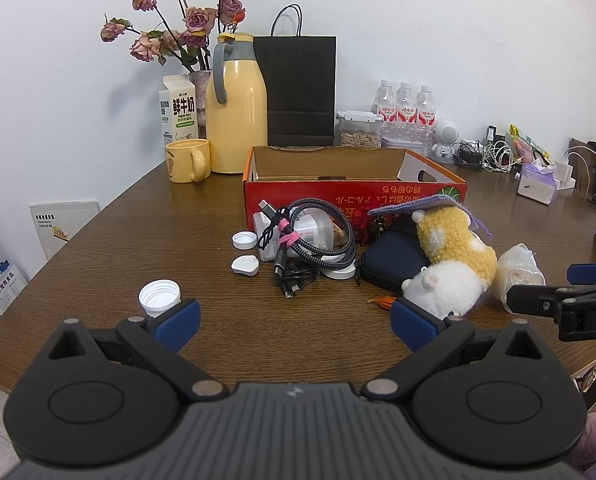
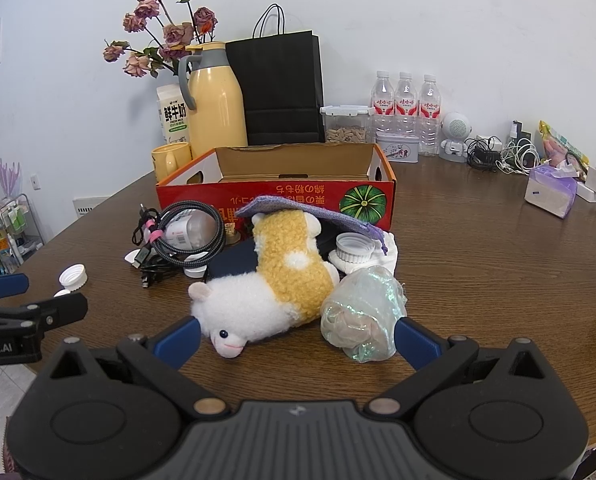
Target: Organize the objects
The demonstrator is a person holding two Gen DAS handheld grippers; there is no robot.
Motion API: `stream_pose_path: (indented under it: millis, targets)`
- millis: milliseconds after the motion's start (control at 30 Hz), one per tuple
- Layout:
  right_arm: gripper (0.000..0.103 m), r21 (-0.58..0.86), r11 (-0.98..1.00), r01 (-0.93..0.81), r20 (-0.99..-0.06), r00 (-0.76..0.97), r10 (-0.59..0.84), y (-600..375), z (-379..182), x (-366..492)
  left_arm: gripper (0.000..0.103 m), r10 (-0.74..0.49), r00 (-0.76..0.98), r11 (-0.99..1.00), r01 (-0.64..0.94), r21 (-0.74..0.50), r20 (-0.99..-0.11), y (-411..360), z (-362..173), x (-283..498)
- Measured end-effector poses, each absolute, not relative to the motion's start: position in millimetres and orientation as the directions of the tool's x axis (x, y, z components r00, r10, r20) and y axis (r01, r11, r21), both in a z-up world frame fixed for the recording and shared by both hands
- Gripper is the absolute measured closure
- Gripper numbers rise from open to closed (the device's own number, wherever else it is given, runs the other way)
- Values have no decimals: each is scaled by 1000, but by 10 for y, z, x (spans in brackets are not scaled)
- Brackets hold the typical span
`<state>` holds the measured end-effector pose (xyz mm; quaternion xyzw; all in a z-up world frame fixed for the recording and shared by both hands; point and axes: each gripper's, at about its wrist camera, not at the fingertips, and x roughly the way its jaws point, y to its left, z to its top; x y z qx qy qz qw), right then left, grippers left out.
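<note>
An open red cardboard box [image 1: 338, 196] [image 2: 202, 196] stands mid-table, empty as far as I can see. In front of it lies a pile: a coiled braided cable [image 1: 318, 236] [image 2: 190, 232] over a clear bottle, white caps [image 1: 160, 294] [image 2: 73, 276], a dark pouch [image 1: 390, 260], a yellow-and-white plush alpaca [image 1: 450, 256] [image 2: 274, 284] under a purple cloth [image 2: 298, 208], and a crinkled plastic-wrapped item [image 2: 360, 316] [image 1: 518, 268]. My left gripper [image 1: 294, 322] is open and empty, short of the cables. My right gripper [image 2: 296, 340] is open, its fingers either side of the plush head and the wrapped item.
A yellow thermos [image 1: 236, 108], mug [image 1: 188, 160], milk carton [image 1: 178, 108], flowers, black paper bag [image 1: 298, 92], snack container, water bottles [image 1: 404, 108], chargers and a tissue pack [image 2: 550, 196] line the back and right of the brown table [image 1: 138, 232].
</note>
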<state>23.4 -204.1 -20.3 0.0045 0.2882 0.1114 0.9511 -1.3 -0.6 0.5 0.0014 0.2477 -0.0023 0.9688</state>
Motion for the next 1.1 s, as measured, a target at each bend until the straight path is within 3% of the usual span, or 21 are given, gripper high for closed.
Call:
stream_pose_path:
  millis: [567,900,1100]
  targets:
    - [0,71,976,-206,-546,811,211,-2051,-224,251,0,8,876,1000,-10,-2,-482,24,18,-24]
    - [0,20,986,-167,-546,824,151,-2148,-310,480,0,114,846,991,-135,-3,-520,378,-103,200]
    - [0,-13,986,-168,-583,802,129,-2228,-492,692,12,188,790,975,-223,12,-583,630,-306,408]
